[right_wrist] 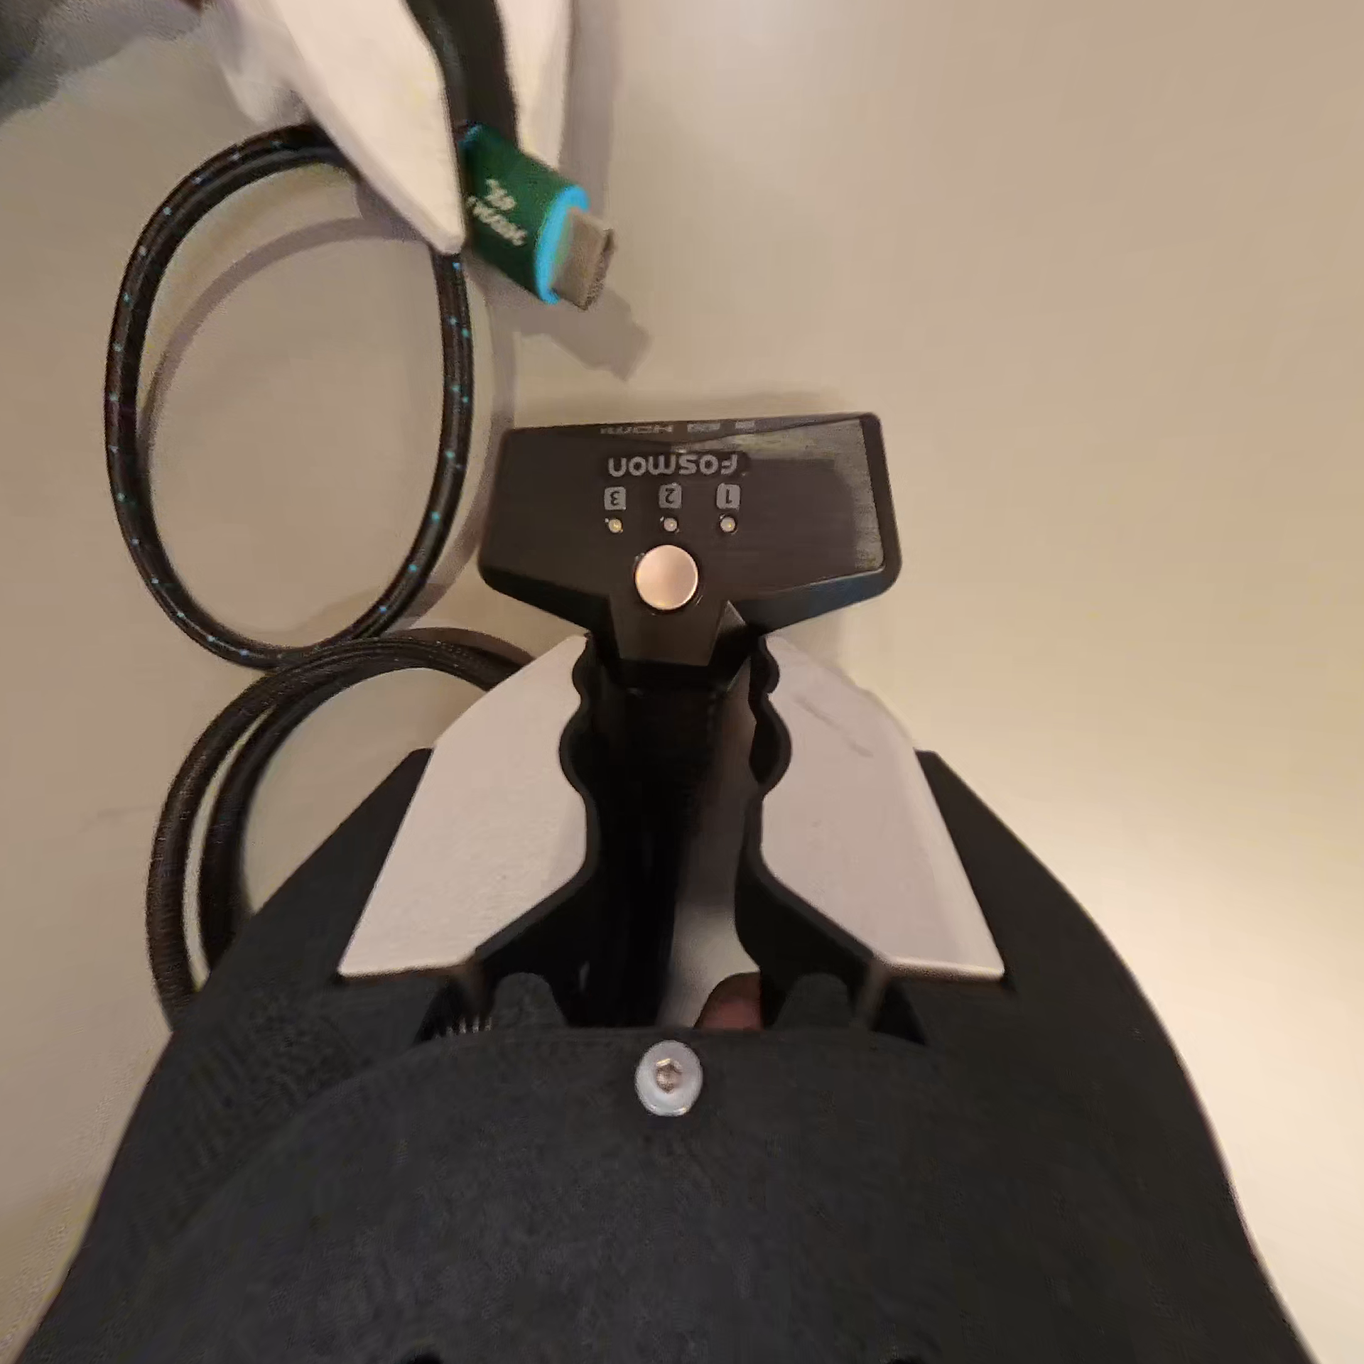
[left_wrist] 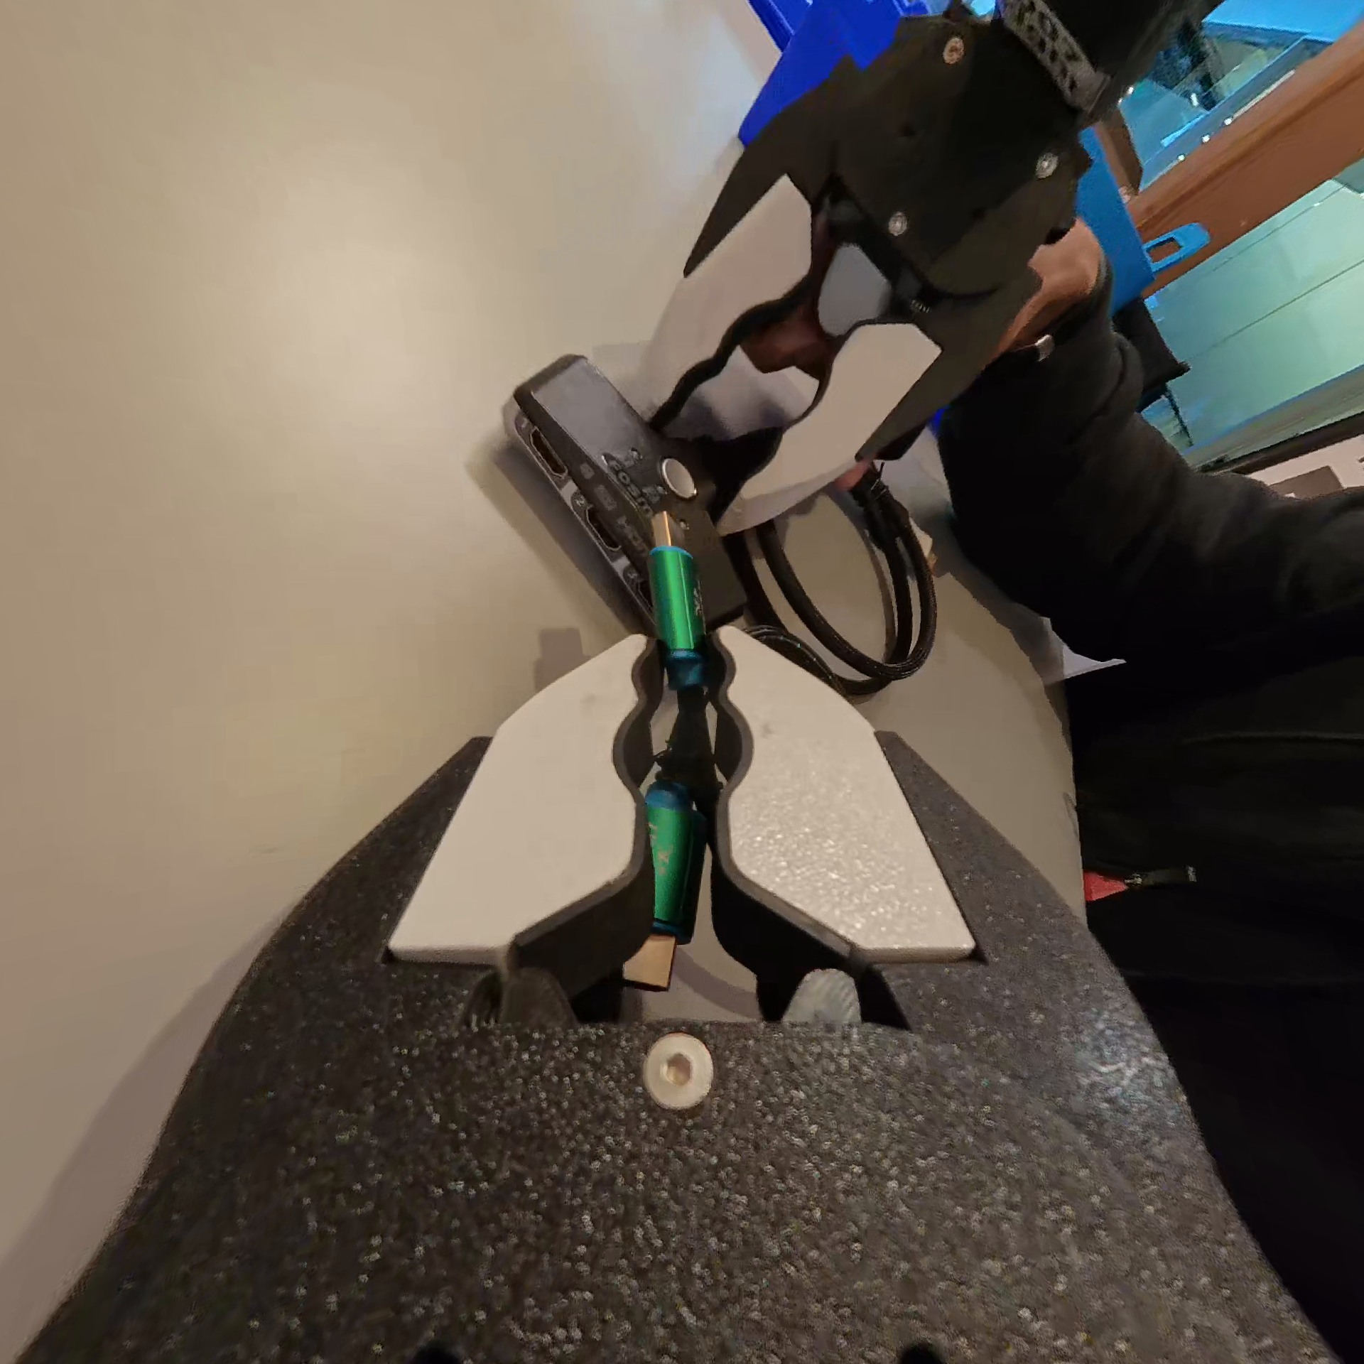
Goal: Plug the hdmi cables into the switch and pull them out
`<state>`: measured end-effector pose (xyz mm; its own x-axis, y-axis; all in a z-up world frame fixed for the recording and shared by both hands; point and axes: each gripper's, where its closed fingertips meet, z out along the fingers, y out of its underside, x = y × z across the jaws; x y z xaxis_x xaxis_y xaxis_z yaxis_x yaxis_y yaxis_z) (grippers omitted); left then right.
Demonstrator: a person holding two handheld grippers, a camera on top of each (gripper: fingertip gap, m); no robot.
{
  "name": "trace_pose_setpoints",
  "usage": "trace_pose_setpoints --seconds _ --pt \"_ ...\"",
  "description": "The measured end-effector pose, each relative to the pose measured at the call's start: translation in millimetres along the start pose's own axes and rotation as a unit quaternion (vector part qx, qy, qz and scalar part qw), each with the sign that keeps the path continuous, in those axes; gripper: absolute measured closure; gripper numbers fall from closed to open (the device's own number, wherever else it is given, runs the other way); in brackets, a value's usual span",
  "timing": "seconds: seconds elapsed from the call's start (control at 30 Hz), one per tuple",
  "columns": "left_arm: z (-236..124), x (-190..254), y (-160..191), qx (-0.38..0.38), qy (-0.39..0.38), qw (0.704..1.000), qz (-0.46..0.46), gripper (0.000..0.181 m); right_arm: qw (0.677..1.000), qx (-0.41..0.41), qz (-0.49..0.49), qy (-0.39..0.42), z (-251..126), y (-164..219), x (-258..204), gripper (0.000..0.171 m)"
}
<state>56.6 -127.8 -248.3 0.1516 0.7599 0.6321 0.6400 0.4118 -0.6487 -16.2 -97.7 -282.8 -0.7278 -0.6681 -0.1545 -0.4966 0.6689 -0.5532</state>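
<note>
Tongs: left [left_wrist: 683, 653] clamps glossy green plug [left_wrist: 675, 598]; right [right_wrist: 668, 649] clamps matte black switch [right_wrist: 686, 509].

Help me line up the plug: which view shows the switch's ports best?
The left wrist view: the switch is turned so its side ports face the camera, with the green plug in the left gripper just in front. The right wrist view shows only the switch's top, held by the right gripper; ports hidden.

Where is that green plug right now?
The green plug is off the table, held in the left gripper. In the right wrist view it hangs upper left, just beyond the black switch, not yet inserted.
</note>
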Motion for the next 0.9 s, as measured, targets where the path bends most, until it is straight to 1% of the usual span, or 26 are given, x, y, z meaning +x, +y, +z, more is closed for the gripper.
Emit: trace_pose_setpoints --seconds 0.13,0.2,0.27,0.4,0.47,0.67,0.9 --pt "1 6 2 -0.006 0.021 1.0 -0.003 0.17 0.99 0.065 -0.127 0.021 -11 2 -14 0.133" --pt "5 18 4 -0.019 0.048 0.999 0.007 0.17 0.973 0.103 -0.204 0.033 -21 4 -24 0.133" --pt "10 35 8 -0.033 0.086 0.996 0.02 0.17 0.962 0.138 -0.234 0.025 -31 8 -35 0.133" --pt "25 55 19 -0.07 0.109 0.991 0.042 0.17 0.944 0.207 -0.256 -0.02 -54 12 -55 0.134" --pt "30 65 22 -0.077 0.127 0.988 0.046 0.17 0.942 0.203 -0.264 -0.031 -60 17 -61 0.134" --pt "38 75 31 -0.1 0.147 0.983 0.051 0.17 0.946 0.134 -0.293 -0.044 -54 30 -74 0.133" --pt "38 76 33 -0.106 0.146 0.982 0.047 0.17 0.947 0.067 -0.313 -0.018 -48 38 -72 0.133"
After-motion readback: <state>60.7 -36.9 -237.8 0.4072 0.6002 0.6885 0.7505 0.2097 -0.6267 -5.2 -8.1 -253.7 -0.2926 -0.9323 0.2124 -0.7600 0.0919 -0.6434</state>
